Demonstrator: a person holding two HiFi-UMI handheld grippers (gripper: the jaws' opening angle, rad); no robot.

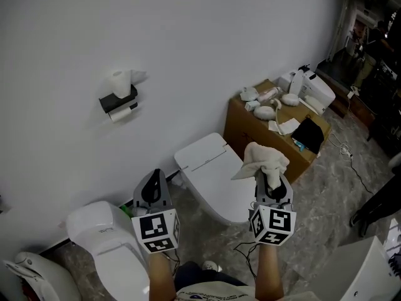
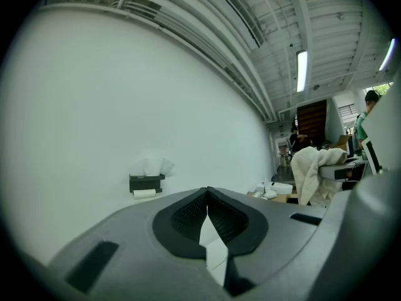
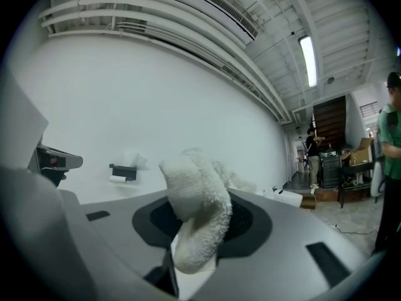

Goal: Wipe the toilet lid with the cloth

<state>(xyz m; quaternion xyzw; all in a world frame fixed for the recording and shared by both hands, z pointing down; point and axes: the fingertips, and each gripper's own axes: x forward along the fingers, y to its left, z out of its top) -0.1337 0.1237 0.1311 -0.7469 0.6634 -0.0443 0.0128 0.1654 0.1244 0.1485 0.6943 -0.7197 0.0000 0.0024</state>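
White terry cloth (image 3: 197,205) is pinched in the right gripper (image 1: 270,182); its jaws are clenched on a fold of it, and the rest bunches up above and in front of the jaw tips, with a loose flap drooping to the left of them; in the right gripper view the thick roll of cloth fills the gap between the dark pads and hangs down over them. Left gripper (image 2: 207,196) is held up just beside the right one, well apart from the cloth; its jaws are pressed together at the tips with nothing between them, only a thin sliver of light showing lower down. Both grippers point up and forward at the bare white wall (image 1: 188,36).

Toilet lid (image 1: 210,162) lies closed, below and beyond the jaws, between the two grippers in the head view and nearer the right jaws; neither the cloth nor any jaw touches it. A tissue holder (image 1: 118,100) hangs on the wall ahead of the left jaws and above them. A second toilet (image 1: 100,231) stands below and to the left of the left jaws. A brown counter (image 1: 241,130) with small white items on top sits beyond the right jaws, against the wall.
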